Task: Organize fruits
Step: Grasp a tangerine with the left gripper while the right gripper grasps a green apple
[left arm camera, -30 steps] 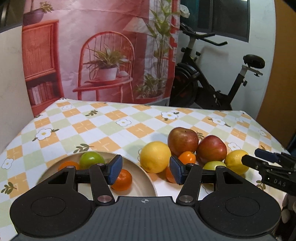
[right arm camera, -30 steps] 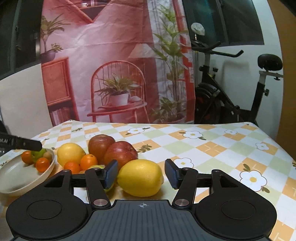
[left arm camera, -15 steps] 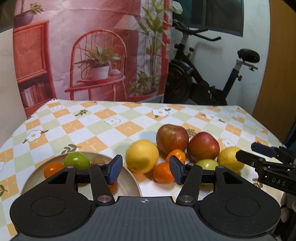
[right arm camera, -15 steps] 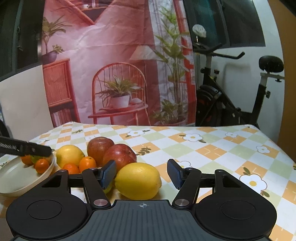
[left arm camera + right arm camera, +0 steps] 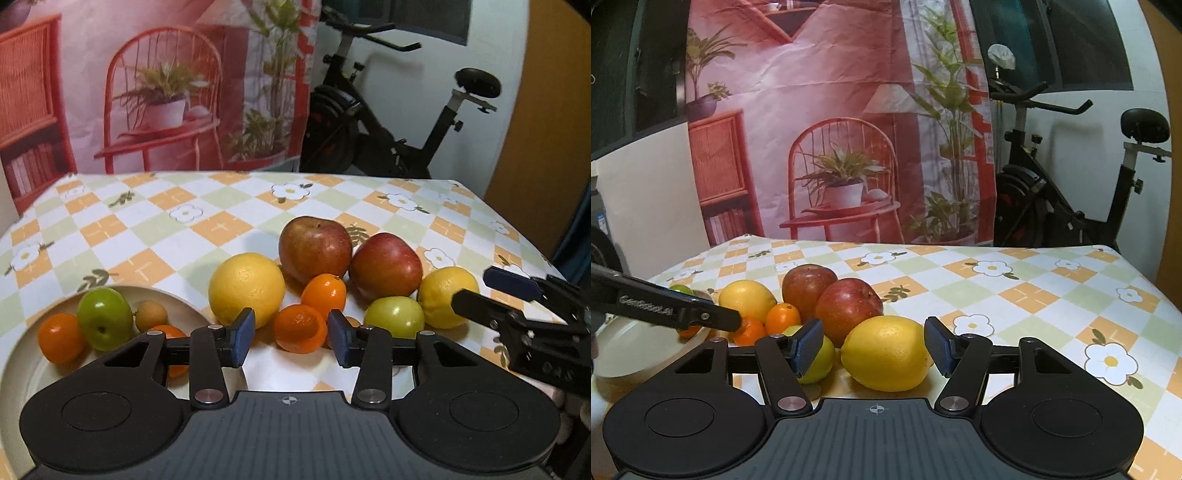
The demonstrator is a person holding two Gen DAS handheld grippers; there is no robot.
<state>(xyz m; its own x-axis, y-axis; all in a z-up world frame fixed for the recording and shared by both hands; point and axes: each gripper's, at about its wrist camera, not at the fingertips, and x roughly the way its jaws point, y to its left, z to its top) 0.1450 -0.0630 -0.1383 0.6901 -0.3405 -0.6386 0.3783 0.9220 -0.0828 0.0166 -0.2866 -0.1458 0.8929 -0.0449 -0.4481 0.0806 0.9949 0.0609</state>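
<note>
Two grippers working | left gripper (image 5: 291, 339) closing around small orange (image 5: 300, 328) beside plate (image 5: 22, 373), pads not touching yet | right gripper (image 5: 875, 347) spread, straddling lemon (image 5: 886, 352) | orange looking light, soft-skinned, rolly: pinching its widest middle gently

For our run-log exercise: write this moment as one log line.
left gripper: closing around mandarin, no contact | right gripper: open around lemon | plate: some fruit in, rest on table

Two close wrist views, shared fruit pile (image 5: 314, 280).
</note>
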